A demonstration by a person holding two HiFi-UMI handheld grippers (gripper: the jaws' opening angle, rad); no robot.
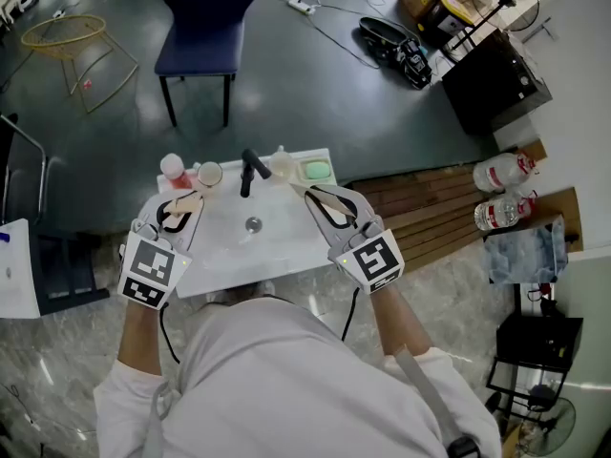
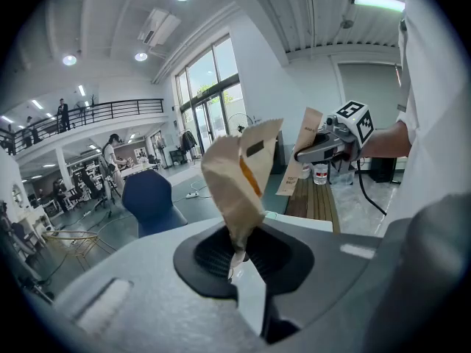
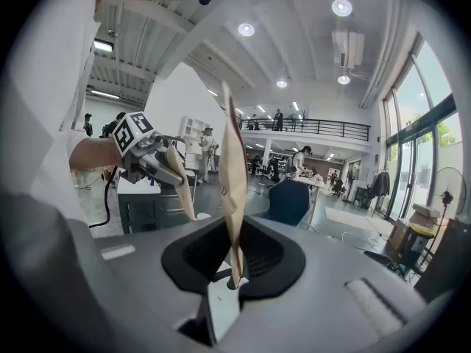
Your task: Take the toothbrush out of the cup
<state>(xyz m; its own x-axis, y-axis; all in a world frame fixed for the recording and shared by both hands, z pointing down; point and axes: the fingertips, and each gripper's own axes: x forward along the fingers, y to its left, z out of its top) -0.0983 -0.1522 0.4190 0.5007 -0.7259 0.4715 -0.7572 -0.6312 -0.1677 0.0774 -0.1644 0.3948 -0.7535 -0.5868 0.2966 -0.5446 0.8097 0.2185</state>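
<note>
Toothbrush: we can't make it out in any view. The likeliest cup (image 1: 173,169), pinkish, stands at the back of the white worktop (image 1: 286,246), well left of the black tap (image 1: 250,172). It's too small in the head view to tell whether a brush stands in it. A 2nd, paler cup (image 1: 209,174) sits between it and the tap. Right of the tap are a clear bottle (image 1: 282,162), then a green soap bar (image 1: 317,170). We see no brush lying loose on the worktop either.

Left claw (image 1: 196,198) hovers in front of the tap and to its left, near the two cups but not touching them. Right claw (image 1: 304,194) hovers in front and to the right, near the bottle. Each gripper view shows its tan jaws pressed together w/ nothing between them, so both are clenched and empty.

This fits two stages: claws parked ahead of a reach w/ the brush in the cup, or brush already out and set down out of sight. The pics don't settle which.

If the brush is in there, we judge a good pull needs the jaws spread before they close in. It also needs a pinch high on the handle and a straight lift so the light cup doesn't tip or drag. The left claw is the closer one.
</note>
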